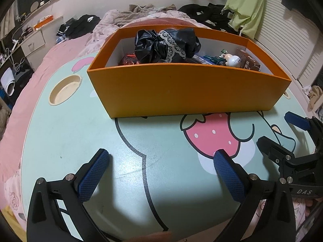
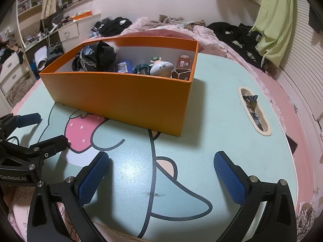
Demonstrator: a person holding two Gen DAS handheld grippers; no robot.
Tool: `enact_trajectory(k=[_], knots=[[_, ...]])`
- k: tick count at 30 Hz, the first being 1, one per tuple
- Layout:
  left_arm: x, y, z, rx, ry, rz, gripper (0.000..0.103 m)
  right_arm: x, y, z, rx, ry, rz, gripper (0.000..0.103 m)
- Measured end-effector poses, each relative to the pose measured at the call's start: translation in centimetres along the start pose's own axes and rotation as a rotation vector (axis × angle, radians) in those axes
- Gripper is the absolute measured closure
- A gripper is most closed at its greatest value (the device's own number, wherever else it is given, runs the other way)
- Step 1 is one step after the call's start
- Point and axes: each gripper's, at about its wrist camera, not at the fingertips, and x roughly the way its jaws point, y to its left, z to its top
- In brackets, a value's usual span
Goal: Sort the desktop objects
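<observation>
Well, w/ nothing lying between them and the rectangular orange cardboard box (image 1: pixel 187 88) on the mint-green cartoon-print table (image 1: pixel 80 141), long axis running left-right, holding a black lace-trimmed scrunchie (image 1: pixel 167 45) etc., left gripper (image 1: pixel 161 175) & right gripper (image 2: pixel 161 175) hover spread, empty.

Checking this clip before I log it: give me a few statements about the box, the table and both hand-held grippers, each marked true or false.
1. Both hand-held grippers are open and hold nothing. True: the left hand-held gripper and the right hand-held gripper hang over bare table.
2. The orange box lies tipped on its side. False: it stands upright, open side up.
3. A black lace-trimmed bundle sits at the box's left end. True.
4. The white figurine stands on the table outside the box. False: it is inside, near the right end.
5. The slot in the table holds nothing. False: crumpled wrappers lie in it.
</observation>
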Motion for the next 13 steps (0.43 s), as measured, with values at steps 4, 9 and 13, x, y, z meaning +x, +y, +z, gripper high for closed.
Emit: enact_trajectory(k=[4,9,13], knots=[[0.00,0.02,0.09,0.001,0.000,0.000,0.000,0.00,0.06,0.02,0.000,-0.001,0.001,0.000],[0.15,0.01,0.30,0.003,0.000,0.001,0.000,0.00,0.11,0.01,-0.002,-0.001,0.001,0.000],[0.20,-0.06,0.65,0.001,0.000,0.002,0.000,-0.01,0.10,-0.02,-0.002,-0.001,0.001,0.000]])
